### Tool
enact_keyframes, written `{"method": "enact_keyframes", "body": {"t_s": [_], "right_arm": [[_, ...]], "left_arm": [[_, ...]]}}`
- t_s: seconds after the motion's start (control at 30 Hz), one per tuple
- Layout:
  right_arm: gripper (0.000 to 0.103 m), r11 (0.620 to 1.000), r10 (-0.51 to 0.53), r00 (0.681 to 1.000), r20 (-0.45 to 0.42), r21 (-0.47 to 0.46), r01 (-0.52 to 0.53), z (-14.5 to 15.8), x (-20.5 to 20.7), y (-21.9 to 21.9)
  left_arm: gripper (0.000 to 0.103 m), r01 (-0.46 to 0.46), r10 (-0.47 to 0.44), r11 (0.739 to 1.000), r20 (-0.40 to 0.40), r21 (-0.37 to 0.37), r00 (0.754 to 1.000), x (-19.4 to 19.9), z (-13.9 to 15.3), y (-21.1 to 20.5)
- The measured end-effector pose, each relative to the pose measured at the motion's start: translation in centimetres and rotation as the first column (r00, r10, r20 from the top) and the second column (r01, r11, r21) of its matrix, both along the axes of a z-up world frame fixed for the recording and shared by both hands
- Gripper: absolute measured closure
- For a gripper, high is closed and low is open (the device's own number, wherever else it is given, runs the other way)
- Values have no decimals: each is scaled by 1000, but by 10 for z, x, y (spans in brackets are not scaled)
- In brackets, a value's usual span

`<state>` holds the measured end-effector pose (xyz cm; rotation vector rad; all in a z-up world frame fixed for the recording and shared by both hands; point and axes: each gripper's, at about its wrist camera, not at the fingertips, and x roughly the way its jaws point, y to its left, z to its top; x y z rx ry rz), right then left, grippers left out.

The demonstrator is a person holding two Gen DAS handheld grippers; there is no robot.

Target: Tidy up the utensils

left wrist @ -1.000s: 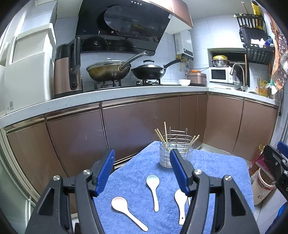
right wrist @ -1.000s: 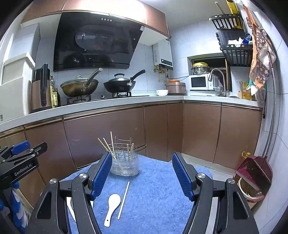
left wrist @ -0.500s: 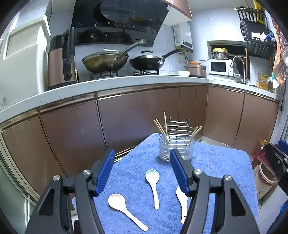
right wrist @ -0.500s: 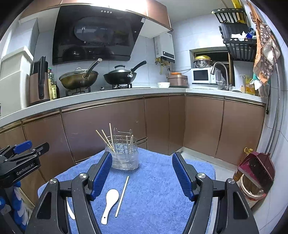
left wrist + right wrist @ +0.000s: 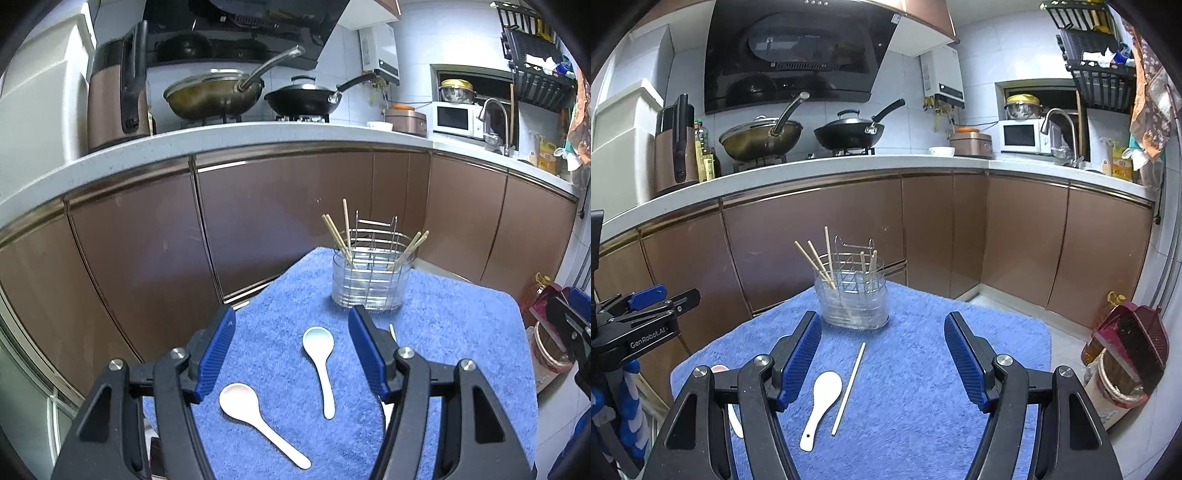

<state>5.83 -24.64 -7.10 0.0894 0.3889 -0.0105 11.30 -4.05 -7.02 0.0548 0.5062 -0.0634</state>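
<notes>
Left gripper [image 5: 289,350] jaws apart, empty; pale-blue spoon [image 5: 320,362] lies betw. them, pink spoon [image 5: 255,417] at 7 o'clock of it, utensil holder [image 5: 371,280] w/ chopsticks at 1 o'clock. Right gripper [image 5: 882,360] also wide, empty; white spoon [image 5: 820,404] and loose chopstick [image 5: 849,387] lie betw. its jaws toward 7 o'clock, on blue towel [image 5: 923,369].

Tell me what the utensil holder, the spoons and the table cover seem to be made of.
Utensil holder: clear plastic or glass tub, see-through, with a shiny wire rack inside. Spoons: smooth, glossy, pale, likely ceramic or melamine. Table cover: blue terry cloth, fuzzy looped pile.
</notes>
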Motion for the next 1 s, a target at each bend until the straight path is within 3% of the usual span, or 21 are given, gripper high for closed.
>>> {"method": "enact_keyframes", "body": {"t_s": [0.13,0.27,0.47,0.6,0.77,0.87,1.0], "right_arm": [[36,999,34,999,-30,25,-33,-8,7,-4],[36,987,115,988,-99,124,-102,-23,19,-14],[44,973,170,965,-201,191,-131,-53,39,-23],[52,956,240,934,-266,230,-181,-73,58,-21],[68,918,372,864,-339,272,-288,-101,92,-14],[70,893,436,822,-365,292,-344,-114,109,-8],[71,872,482,786,-387,306,-383,-124,125,-1]], "left_arm": [[41,9,-12,999,-72,-45,997,16,-12,14],[41,-23,9,996,-157,-86,988,34,-32,39],[41,-69,19,986,-302,-153,953,55,-74,84],[41,-88,-22,966,-416,-243,909,68,-103,111],[41,-100,-95,931,-497,-352,862,81,-132,127],[42,-123,-131,899,-527,-420,840,88,-147,135],[43,-146,-146,882,-554,-448,820,99,-161,140]]}}
